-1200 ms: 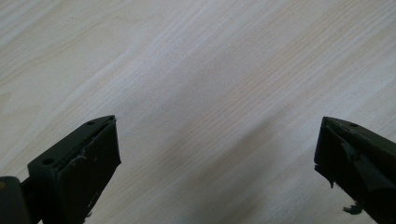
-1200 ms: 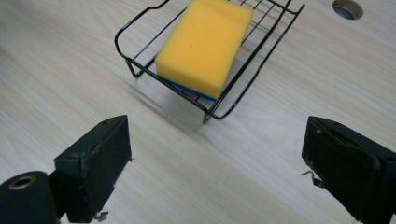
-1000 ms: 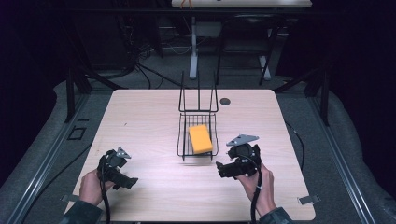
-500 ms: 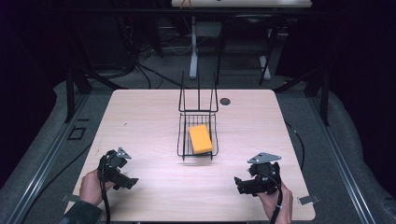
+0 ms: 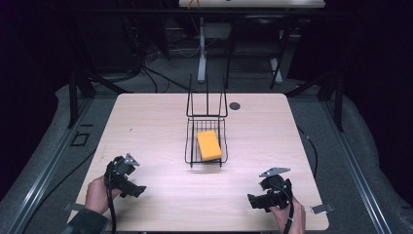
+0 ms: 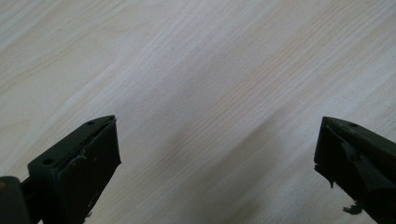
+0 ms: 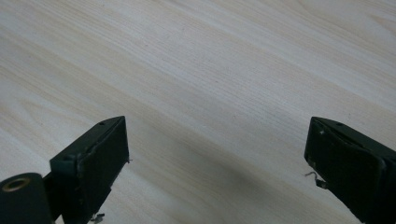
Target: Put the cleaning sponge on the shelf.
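Observation:
A yellow sponge lies inside a black wire basket at the middle of the light wooden table. My left gripper rests near the front left of the table, held by a hand, its jaws wide apart over bare wood. My right gripper sits near the front right edge, also held by a hand and open, with only wood grain between its jaws. Both grippers are well clear of the basket.
A small dark round disc lies on the table behind the basket to its right. The basket's tall wire handle rises at its far end. Dark floor, table legs and cables surround the table.
My right gripper has drawn back from beside the basket toward the front right edge of the table. The left gripper has stayed in place.

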{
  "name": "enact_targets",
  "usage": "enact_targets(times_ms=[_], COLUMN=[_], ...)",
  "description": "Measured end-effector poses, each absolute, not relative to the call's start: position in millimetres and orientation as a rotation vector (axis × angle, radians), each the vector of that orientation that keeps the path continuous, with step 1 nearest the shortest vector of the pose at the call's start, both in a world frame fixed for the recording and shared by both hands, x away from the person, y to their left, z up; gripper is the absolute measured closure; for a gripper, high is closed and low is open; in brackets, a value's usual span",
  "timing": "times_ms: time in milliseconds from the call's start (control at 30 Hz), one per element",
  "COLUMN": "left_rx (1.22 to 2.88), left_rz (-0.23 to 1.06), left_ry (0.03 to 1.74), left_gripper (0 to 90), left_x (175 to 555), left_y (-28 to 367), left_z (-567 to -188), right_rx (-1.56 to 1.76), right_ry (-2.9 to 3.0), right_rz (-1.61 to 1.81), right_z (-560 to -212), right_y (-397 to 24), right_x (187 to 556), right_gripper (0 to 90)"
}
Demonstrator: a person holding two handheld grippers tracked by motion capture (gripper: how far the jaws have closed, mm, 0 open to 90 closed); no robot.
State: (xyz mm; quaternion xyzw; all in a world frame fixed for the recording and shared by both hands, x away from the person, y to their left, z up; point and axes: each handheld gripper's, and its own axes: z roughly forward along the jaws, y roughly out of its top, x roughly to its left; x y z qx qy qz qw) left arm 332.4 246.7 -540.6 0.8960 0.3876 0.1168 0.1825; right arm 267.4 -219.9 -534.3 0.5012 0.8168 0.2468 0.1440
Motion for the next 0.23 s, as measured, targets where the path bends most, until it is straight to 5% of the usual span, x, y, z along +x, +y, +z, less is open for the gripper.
enact_targets(times_ms=[233], left_rx=[2.528], left_rz=[0.330], left_ry=[1.093], left_gripper=[0.3], left_x=[333.0], left_y=[247.1], left_z=[-540.3], right_rx=[1.447], right_ry=[2.337], right_rz=[0.731], right_z=[-531.7], right_y=[-220.1], right_x=[267.2], right_gripper=[6.5])
